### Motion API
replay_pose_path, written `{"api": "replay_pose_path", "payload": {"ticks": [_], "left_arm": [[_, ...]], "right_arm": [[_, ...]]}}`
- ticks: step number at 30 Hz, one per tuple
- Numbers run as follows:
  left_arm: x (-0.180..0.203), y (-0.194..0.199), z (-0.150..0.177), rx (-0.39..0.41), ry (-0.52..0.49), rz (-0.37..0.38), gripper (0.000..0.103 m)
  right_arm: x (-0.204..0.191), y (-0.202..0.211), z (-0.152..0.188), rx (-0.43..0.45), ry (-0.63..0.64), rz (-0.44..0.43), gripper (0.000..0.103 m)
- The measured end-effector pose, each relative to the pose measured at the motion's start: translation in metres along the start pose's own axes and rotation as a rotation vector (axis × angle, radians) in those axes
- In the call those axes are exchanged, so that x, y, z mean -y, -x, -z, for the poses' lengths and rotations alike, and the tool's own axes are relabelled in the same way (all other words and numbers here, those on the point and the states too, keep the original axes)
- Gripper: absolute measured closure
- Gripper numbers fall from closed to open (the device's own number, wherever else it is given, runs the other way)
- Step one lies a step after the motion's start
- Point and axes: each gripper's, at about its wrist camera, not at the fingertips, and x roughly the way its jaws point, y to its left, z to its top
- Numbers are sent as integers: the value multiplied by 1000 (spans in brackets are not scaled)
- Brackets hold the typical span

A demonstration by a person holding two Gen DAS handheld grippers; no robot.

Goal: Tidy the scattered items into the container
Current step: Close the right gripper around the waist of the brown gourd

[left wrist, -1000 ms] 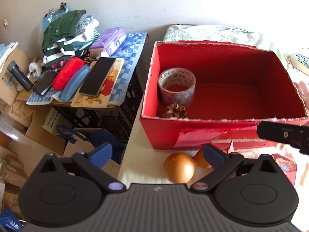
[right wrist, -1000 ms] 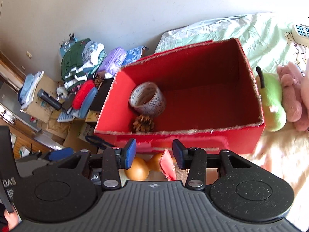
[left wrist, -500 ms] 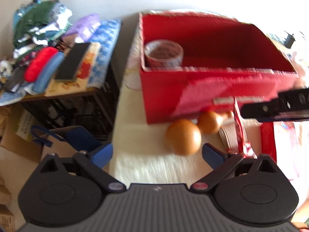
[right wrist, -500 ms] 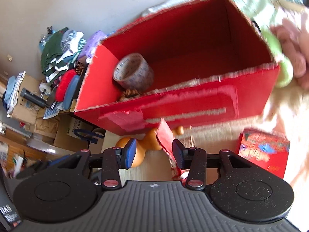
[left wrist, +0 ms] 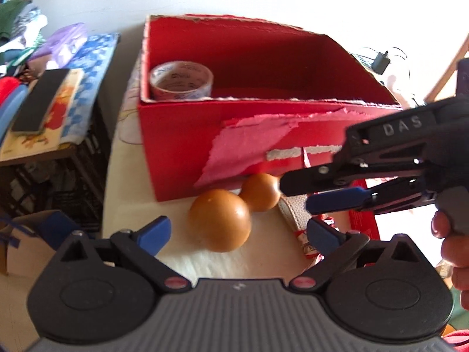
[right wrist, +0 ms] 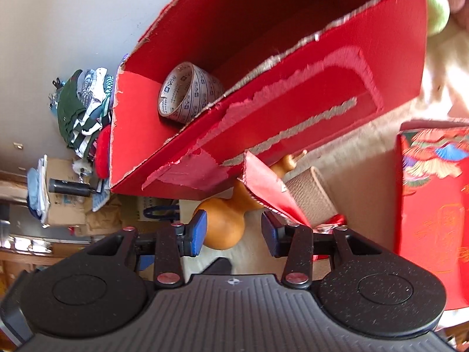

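Lowering toward the pale surface [left wrist: 263, 261], both tools now sit nearer the brown gourd [left wrist: 222, 220] than a second ago, when the red box [left wrist: 181, 135] interior filled each view. The left gripper [left wrist: 237, 231] has its jaws spread wide, flanking the gourd without touching. The right gripper [right wrist: 233, 233] is also parted and empty, the gourd between and just beyond its jaws. A tape roll [left wrist: 181, 80] lies inside the box.

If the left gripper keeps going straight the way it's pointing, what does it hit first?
Most likely the brown gourd: it lies on the surface right ahead of the open left gripper. Behind it stands the red box. Depth is hard to judge.
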Motion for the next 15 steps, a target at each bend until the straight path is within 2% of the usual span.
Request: {"api": "replay_pose_path", "payload": {"ticks": [4, 8, 12, 15], "left_arm": [[1, -12, -1, -30, -25, 27, 19], [4, -17, 0, -41, -41, 8, 20], [4, -14, 5, -52, -21, 47, 20], [14, -13, 11, -62, -54, 42, 20]], "right_arm": [[0, -9, -2, -4, -8, 26, 58], [4, -19, -4, -22, -30, 48, 58], [2, -21, -3, -17, -25, 60, 58], [3, -21, -3, -15, -18, 86, 57]]}}
